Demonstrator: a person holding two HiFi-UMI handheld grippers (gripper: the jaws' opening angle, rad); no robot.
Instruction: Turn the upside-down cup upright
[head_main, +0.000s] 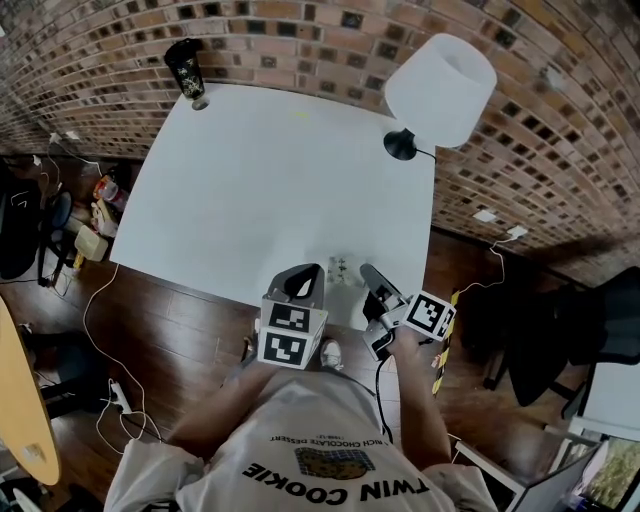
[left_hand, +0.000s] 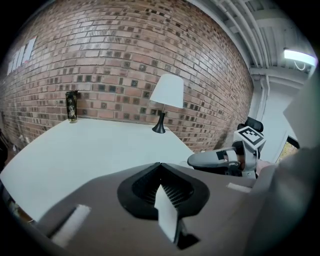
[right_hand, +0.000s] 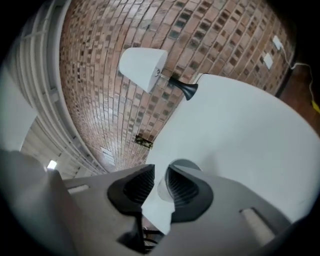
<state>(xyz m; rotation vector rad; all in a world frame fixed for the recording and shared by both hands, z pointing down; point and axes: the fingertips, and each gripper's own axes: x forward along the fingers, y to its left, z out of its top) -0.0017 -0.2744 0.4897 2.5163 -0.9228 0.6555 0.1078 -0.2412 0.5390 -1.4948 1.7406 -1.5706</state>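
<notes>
**Head view.** The cup (head_main: 340, 268) stands at the near edge of the tabletop (head_main: 260, 180), between the left gripper (head_main: 303, 285) and the right gripper (head_main: 370, 274).

**Left gripper view.** I read its jaws as closed together, with nothing held.

**Right gripper view.** Its jaws stand narrowly apart. The clear cup sits just ahead, partly behind one jaw and seemingly rim-up. I cannot confirm contact.

**Hazard.** If I withdraw through so narrow a gap, a pad could snag the cup's wall. That could tip the light cup off the near edge.
</notes>
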